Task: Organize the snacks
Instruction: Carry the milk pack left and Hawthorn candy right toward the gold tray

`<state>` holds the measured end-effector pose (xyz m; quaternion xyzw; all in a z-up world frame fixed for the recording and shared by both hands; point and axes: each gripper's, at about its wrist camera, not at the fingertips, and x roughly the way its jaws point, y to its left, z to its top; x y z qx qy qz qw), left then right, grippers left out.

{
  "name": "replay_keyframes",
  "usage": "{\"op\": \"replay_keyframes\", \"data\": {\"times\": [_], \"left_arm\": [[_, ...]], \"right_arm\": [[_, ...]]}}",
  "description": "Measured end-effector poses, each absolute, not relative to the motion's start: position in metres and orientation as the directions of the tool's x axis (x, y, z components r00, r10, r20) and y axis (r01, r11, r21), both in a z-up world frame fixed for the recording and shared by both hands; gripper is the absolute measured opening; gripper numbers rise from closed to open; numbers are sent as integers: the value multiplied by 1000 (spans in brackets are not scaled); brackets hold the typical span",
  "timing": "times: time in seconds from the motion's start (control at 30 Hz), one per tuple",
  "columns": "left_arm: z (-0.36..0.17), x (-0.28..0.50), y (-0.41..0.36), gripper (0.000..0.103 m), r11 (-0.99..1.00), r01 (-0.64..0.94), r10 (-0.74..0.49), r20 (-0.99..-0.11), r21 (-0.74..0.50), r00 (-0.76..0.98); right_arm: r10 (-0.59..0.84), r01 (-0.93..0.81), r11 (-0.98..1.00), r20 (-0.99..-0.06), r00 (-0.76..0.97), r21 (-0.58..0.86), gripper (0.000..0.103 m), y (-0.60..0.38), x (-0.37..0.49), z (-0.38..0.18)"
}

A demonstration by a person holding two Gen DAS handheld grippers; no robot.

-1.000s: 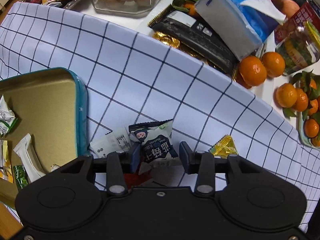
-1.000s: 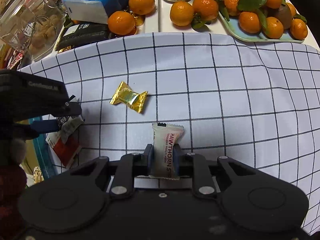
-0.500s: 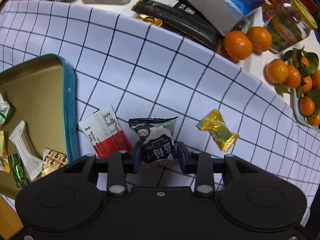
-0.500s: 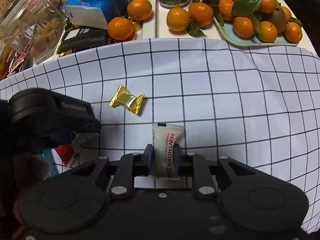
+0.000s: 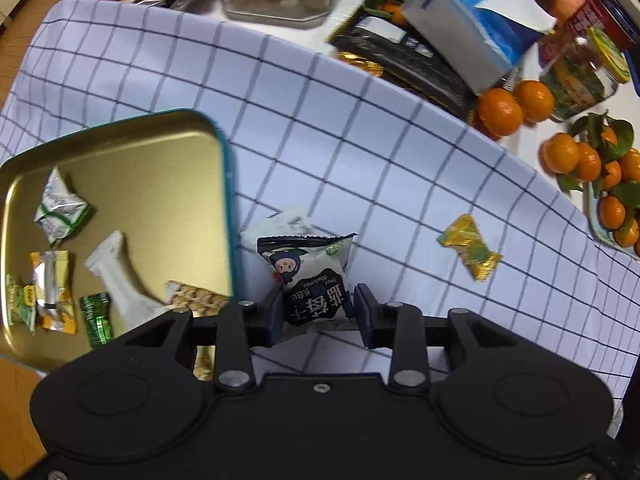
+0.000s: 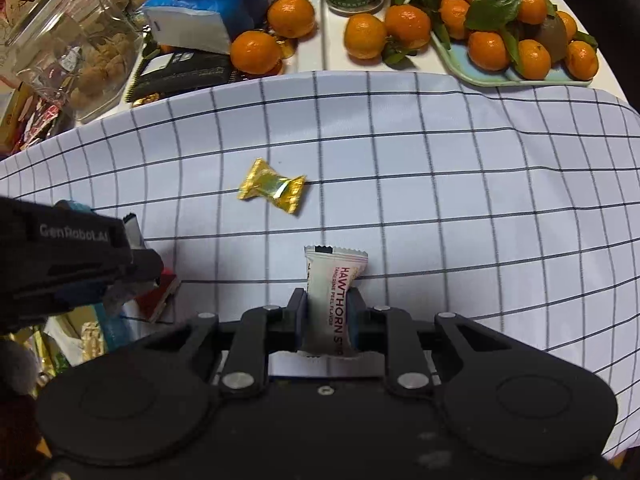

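Left gripper (image 5: 316, 312): its jaws have just closed onto the dark blue-and-white snack packet (image 5: 308, 276), and the pads now pinch its lower half; a second ago they stood wide on either side of it.
Packet's position: a second ago it lay on the checked cloth (image 5: 360, 152); now it hangs in the left gripper, apparently clear of the cloth, just beside the tin's teal rim.
What was under it: a white-and-red sachet (image 5: 280, 224) lies behind the lifted packet, still on the cloth and close to the tin.
Right gripper (image 6: 328, 320): clamped on the white Hawthorn stick (image 6: 334, 292), unchanged over the last second and apparently waiting its turn.
Gold tin (image 5: 224, 184): already holds several wrapped sweets; the left gripper has shifted toward it, so more of its floor shows than before.
Meaning for the task: the pick looks complete, and the next step is probably a short carry over the rim and a release into the tin.
Farther out: a gold-wrapped candy (image 5: 470, 252) remains loose on the cloth, well apart from both grippers.
Back of the tabletop: oranges (image 5: 500, 112), a tissue pack and a jar sit beyond the cloth, not part of the sorting as far as I can judge.
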<state>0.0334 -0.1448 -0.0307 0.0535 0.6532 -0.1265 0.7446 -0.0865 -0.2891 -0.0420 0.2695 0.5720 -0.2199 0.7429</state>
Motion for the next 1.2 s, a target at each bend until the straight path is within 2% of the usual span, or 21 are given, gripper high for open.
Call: {"op": "replay_keyframes", "data": {"times": [0.4, 0.63, 1.2], "left_arm": [[-8, 47, -53, 45, 983, 168, -104, -981, -76, 162], [-11, 48, -21, 45, 987, 161, -31, -981, 1, 193], [-37, 65, 10, 45, 995, 97, 0, -981, 20, 195]], "right_arm": [[1, 599, 779, -955, 295, 186, 22, -232, -74, -25], [-7, 574, 801, -957, 290, 168, 22, -202, -67, -23], [8, 524, 826, -934, 356, 206, 22, -170, -49, -11]]}}
